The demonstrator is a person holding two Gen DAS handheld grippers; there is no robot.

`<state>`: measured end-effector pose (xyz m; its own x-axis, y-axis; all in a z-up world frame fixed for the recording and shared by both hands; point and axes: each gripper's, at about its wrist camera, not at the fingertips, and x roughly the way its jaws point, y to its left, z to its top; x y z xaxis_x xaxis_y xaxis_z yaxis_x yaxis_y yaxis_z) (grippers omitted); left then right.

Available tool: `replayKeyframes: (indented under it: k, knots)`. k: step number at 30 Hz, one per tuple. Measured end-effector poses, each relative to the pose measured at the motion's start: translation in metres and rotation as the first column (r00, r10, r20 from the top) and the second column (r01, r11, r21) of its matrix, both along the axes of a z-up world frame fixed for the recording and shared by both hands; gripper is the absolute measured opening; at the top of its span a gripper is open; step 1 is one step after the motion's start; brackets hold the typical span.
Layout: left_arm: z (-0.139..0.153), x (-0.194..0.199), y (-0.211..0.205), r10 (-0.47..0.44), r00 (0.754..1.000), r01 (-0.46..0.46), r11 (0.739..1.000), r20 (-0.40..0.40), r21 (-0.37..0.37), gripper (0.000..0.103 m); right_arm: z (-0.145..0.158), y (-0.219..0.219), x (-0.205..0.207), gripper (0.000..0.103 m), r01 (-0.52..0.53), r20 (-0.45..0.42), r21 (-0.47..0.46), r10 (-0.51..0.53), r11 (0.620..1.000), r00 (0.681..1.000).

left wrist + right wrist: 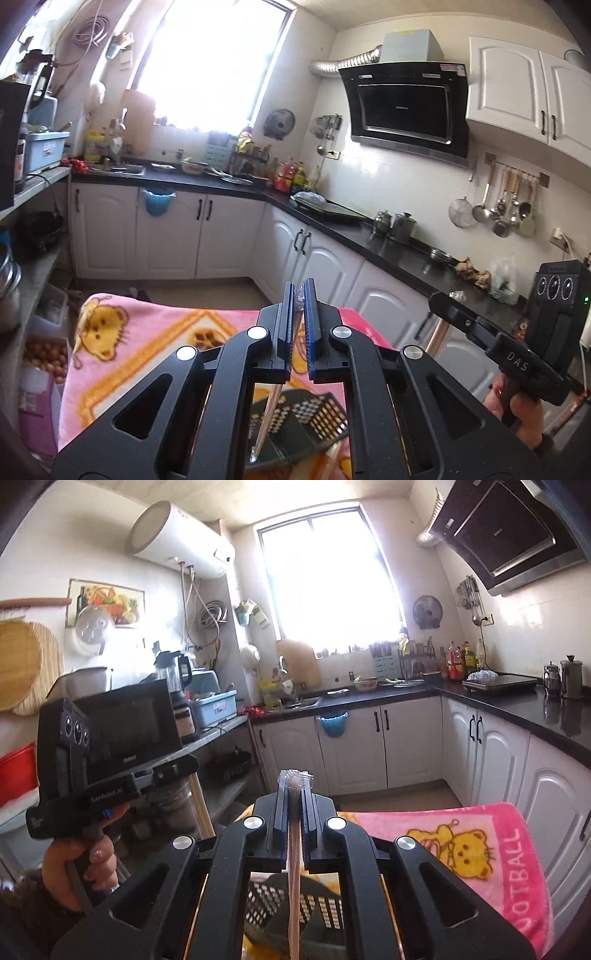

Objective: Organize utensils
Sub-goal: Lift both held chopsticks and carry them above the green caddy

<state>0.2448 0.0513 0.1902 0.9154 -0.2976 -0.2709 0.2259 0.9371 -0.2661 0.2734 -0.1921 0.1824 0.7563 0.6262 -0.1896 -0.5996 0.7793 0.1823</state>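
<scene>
- The left gripper (298, 295) is clamped on a clear-wrapped stick (266, 410); the right gripper (295, 781) pinches a similar wrapped stick (294, 878).
- Both sticks hang over the dark slotted basket (325, 912) on the pink blanket (491, 856), probably for dropping in upright.
- Readable writing: "FOOTBALL" on the blanket; "DAS" and "GenRobot.AI" on the grippers.
</scene>
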Motion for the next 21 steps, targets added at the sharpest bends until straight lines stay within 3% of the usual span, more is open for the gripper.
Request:
replayKeyframes:
  k: [10, 21]
  knots:
    - [-0.04, 0.028, -0.002, 0.039, 0.997, -0.036, 0.999, -0.061, 0.041, 0.003, -0.021, 0.024, 0.031, 0.006, 0.039, 0.03, -0.038, -0.038, 0.999, 0.999]
    - [-0.084, 0.037, -0.008, 0.051, 0.992, -0.044, 0.996, -0.111, 0.071, 0.003, -0.07, 0.031, 0.043, 0.006, 0.082, -0.016, -0.055, -0.083, 0.995, 0.996]
